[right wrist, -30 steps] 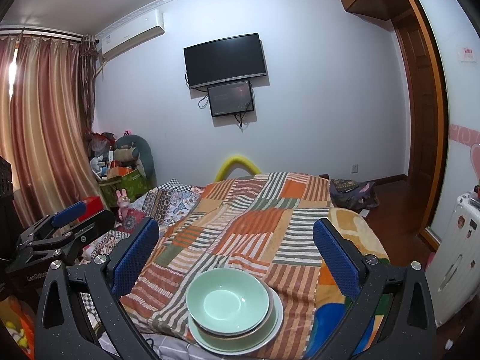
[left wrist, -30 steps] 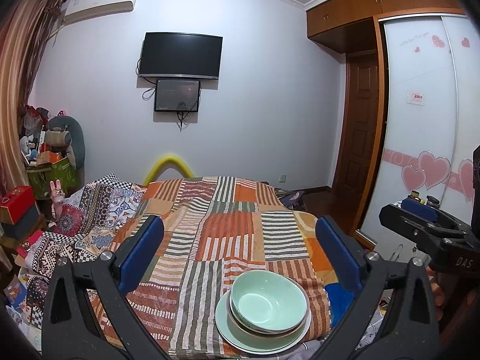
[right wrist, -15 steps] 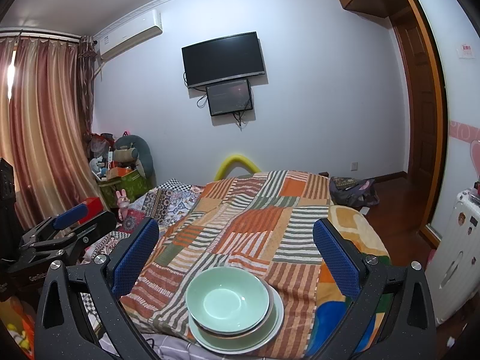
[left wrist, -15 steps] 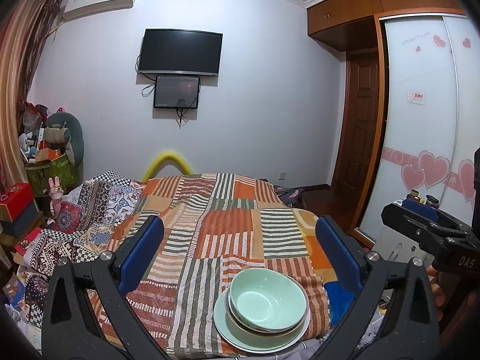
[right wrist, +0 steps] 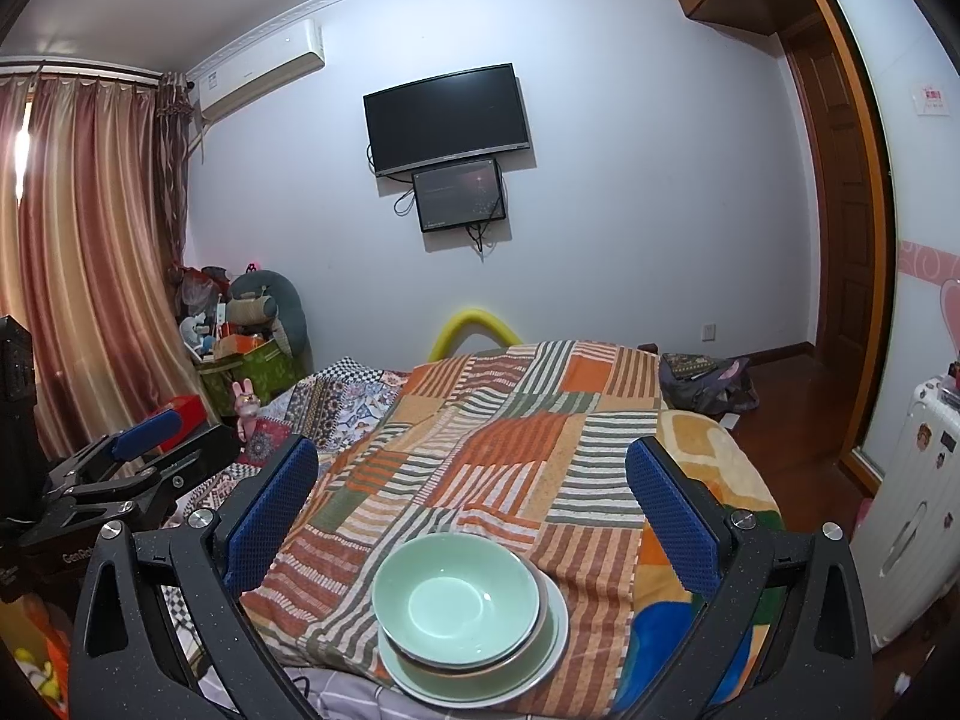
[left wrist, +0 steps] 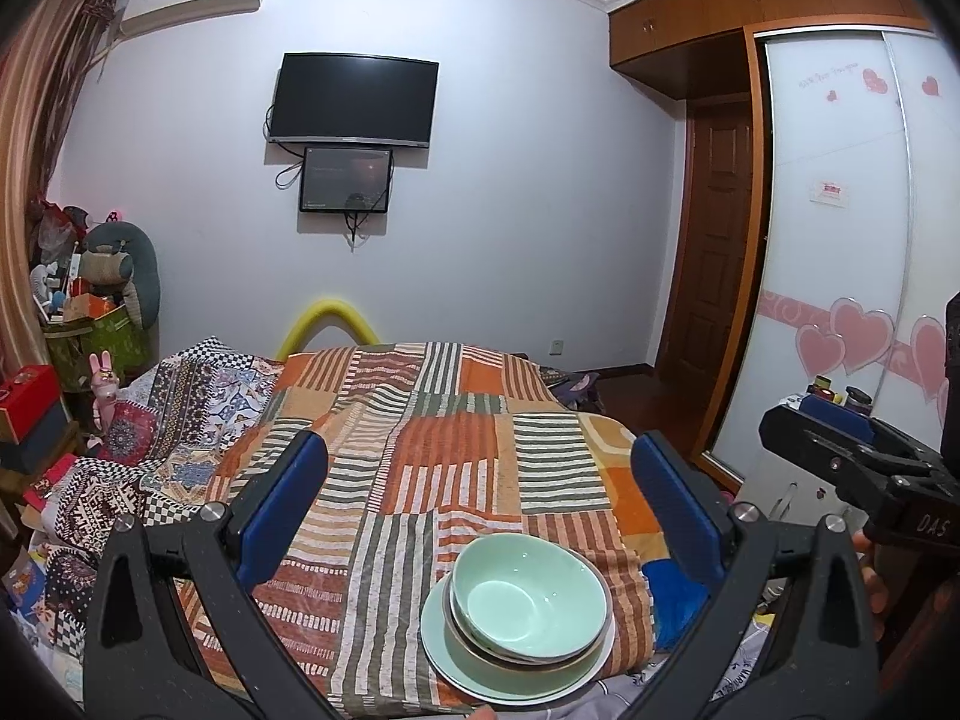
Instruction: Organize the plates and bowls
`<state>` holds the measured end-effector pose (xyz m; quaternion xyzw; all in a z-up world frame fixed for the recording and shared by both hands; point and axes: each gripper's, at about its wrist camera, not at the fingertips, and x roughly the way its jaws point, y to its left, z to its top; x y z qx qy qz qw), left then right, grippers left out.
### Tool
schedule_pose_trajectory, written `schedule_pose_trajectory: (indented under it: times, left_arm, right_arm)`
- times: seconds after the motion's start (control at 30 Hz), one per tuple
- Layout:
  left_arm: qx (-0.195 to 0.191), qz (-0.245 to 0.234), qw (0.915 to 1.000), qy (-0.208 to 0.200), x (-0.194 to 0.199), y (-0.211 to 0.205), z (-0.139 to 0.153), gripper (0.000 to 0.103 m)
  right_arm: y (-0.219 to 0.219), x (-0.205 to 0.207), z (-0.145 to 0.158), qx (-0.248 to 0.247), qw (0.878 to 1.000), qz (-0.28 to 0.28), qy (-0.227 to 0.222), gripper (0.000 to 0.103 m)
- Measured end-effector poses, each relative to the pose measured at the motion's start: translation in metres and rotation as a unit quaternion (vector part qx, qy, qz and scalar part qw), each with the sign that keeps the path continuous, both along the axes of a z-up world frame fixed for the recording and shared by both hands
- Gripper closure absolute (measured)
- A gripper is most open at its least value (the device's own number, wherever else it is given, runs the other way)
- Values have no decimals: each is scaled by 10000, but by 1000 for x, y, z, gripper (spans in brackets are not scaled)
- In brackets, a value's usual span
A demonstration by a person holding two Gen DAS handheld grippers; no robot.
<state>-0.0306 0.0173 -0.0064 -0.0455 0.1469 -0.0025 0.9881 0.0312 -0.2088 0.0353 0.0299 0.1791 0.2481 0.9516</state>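
The stacked pale-green ceramic bowl (right wrist: 457, 597) on its matching round plate (right wrist: 549, 669) sits ahead of and below both grippers' wide-apart, empty fingers (right wrist: 675, 519), more squarely before the right gripper (right wrist: 471, 510) than the left gripper (left wrist: 480, 507).

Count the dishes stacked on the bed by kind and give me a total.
Green bowl: 1
Shallow dish under it, brown rim: 1
Green plate at the bottom: 1
Total: 3, though more could be hidden in the stack.
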Motion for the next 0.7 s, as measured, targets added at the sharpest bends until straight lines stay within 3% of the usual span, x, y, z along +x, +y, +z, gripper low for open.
schedule_pose_trajectory:
  times: [0.7]
  left_arm:
    - [-90, -166, 9998, 68, 2, -4, -1, 0]
  right_arm:
    - [5, 3, -4, -34, 9999, 24, 93, 1]
